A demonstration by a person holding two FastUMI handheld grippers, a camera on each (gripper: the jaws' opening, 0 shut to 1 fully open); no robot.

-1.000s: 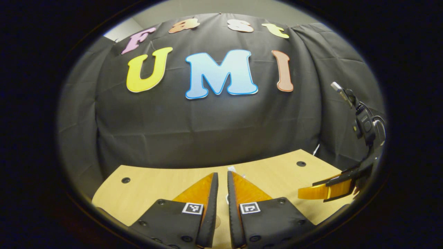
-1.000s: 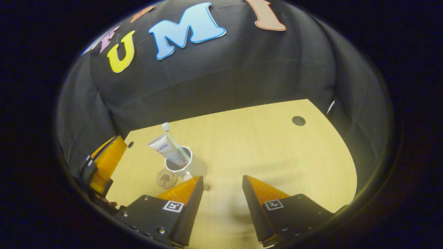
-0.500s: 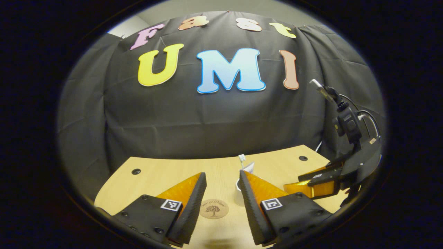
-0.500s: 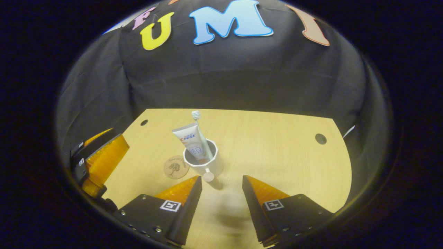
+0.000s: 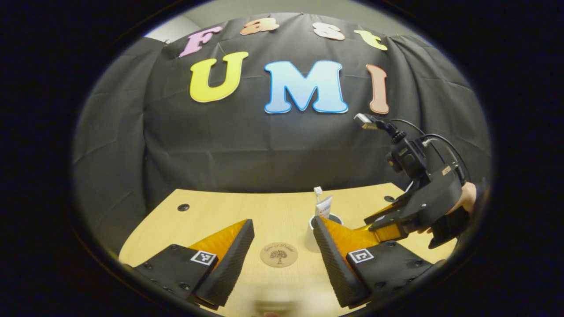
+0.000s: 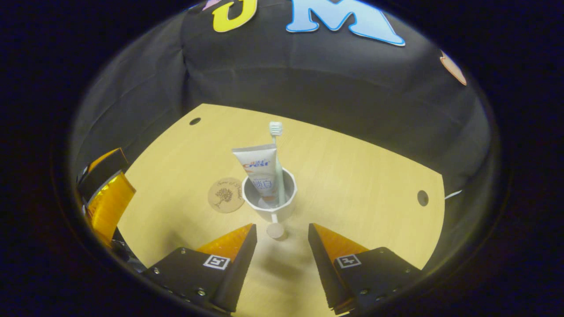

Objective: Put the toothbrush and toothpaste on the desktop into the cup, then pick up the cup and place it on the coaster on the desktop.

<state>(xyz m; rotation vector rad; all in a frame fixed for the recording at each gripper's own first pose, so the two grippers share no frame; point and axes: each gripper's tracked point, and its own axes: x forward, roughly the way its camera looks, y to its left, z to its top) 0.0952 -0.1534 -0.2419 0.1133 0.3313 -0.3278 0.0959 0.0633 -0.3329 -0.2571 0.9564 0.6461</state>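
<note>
The right gripper (image 6: 279, 232) is hovering released before the cup (image 6: 269, 198), which is holding toothbrush (image 6: 277, 158) and toothpaste (image 6: 261, 169). The left gripper (image 5: 282, 240), also released, is partly hiding the cup beside the coaster (image 5: 278, 254).

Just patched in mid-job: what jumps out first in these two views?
In the right gripper view, the white cup stands mid-desk with the toothpaste and toothbrush upright in it, just ahead of the open right gripper. The round wooden coaster lies bare beside the cup. In the left gripper view, the left gripper is open, with the coaster between its fingers.
</note>
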